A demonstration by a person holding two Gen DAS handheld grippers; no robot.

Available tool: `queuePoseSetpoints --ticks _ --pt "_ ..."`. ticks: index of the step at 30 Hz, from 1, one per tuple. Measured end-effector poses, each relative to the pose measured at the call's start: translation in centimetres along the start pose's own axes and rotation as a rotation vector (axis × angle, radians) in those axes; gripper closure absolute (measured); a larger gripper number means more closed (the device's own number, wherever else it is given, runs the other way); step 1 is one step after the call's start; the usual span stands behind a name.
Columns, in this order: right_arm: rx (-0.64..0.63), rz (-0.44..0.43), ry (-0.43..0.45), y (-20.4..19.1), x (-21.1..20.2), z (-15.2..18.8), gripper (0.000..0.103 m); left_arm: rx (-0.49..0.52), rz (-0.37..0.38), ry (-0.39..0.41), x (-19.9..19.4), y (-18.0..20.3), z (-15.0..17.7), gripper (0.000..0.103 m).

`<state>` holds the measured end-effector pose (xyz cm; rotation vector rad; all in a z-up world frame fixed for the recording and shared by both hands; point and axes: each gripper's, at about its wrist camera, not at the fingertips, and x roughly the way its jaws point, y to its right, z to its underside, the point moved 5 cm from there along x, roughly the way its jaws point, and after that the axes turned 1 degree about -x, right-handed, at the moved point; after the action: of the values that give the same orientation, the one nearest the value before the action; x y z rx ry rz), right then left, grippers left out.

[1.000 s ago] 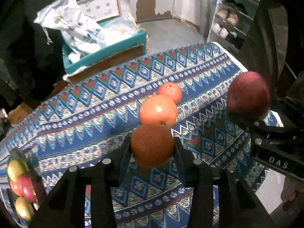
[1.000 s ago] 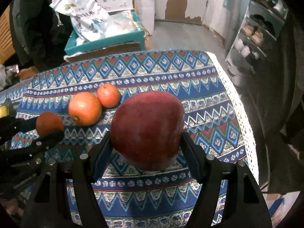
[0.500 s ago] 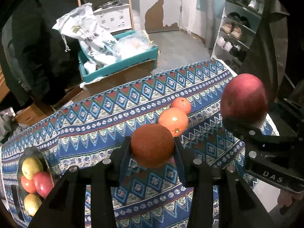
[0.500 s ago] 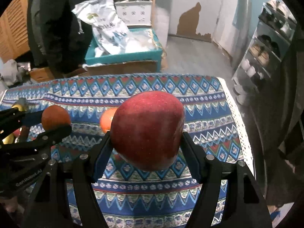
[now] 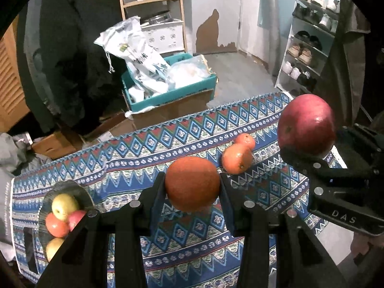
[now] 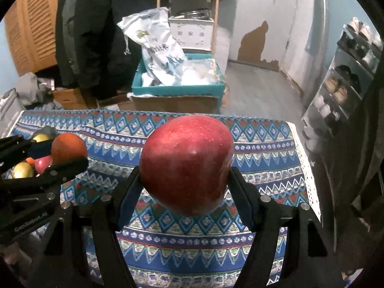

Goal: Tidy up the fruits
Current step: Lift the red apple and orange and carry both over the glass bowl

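Note:
My left gripper point(image 5: 192, 187) is shut on a dark orange point(image 5: 192, 183), held in the air above the patterned tablecloth point(image 5: 144, 158). My right gripper point(image 6: 186, 180) is shut on a big red apple point(image 6: 187, 163), also lifted off the table; in the left wrist view that apple point(image 5: 307, 124) hangs at the right. Two more oranges point(image 5: 237, 158) point(image 5: 245, 141) lie on the cloth behind the held orange. A dark fruit bowl point(image 5: 72, 188) at the table's left end holds yellow and red fruit point(image 5: 63, 205). In the right wrist view the left gripper and its orange point(image 6: 69, 147) sit at the left.
Behind the table on the floor is a teal box point(image 5: 172, 93) on cardboard with white bags point(image 5: 139, 52) in it. A shoe rack point(image 5: 309, 43) stands at the right, a wooden shelf point(image 5: 153, 0) at the back, dark coats point(image 5: 79, 48) at the left.
Both grippers have risen and drawn back with their fruit. The table and the two loose oranges look smaller and farther, and the fruit bowl has come more fully into view at the left.

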<state>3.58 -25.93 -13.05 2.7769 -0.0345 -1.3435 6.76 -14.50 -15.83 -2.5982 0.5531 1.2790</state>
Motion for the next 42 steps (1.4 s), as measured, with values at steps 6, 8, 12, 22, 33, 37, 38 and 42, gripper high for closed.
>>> queuePoseSetpoints --ticks 6,8,12,22,33,37,38,42 --pt "-0.013 -0.013 0.022 -1.1 -1.1 -0.5 0.032 -0.016 0.005 0.011 -1.4 -1.1 0.1 0.06" --pt "-0.016 -0.019 0.028 -1.5 -1.4 -0.7 0.032 -0.022 0.001 0.017 -1.9 -1.5 0.1 0.06" --pt "-0.031 -0.029 0.042 -2.5 -2.0 -1.1 0.032 -0.039 -0.007 0.026 -2.7 -2.6 0.3 0.06" --pt "-0.068 -0.066 0.056 -5.7 -2.6 -2.3 0.032 -0.108 -0.04 0.041 -4.3 -6.3 0.8 0.06" --pt "-0.119 -0.129 0.058 -10.7 -2.3 -3.8 0.032 -0.211 -0.104 0.044 -5.7 -12.9 2.1 0.06" --pt "-0.137 -0.155 0.051 -12.7 -1.8 -4.2 0.032 -0.25 -0.138 0.034 -5.8 -15.5 3.3 0.06" --pt "-0.142 -0.162 0.049 -13.2 -1.7 -4.3 0.032 -0.256 -0.146 0.032 -5.8 -16.0 3.6 0.06" --pt "-0.166 -0.188 0.039 -15.5 -1.1 -4.5 0.032 -0.297 -0.166 0.014 -5.8 -18.5 5.2 0.06"
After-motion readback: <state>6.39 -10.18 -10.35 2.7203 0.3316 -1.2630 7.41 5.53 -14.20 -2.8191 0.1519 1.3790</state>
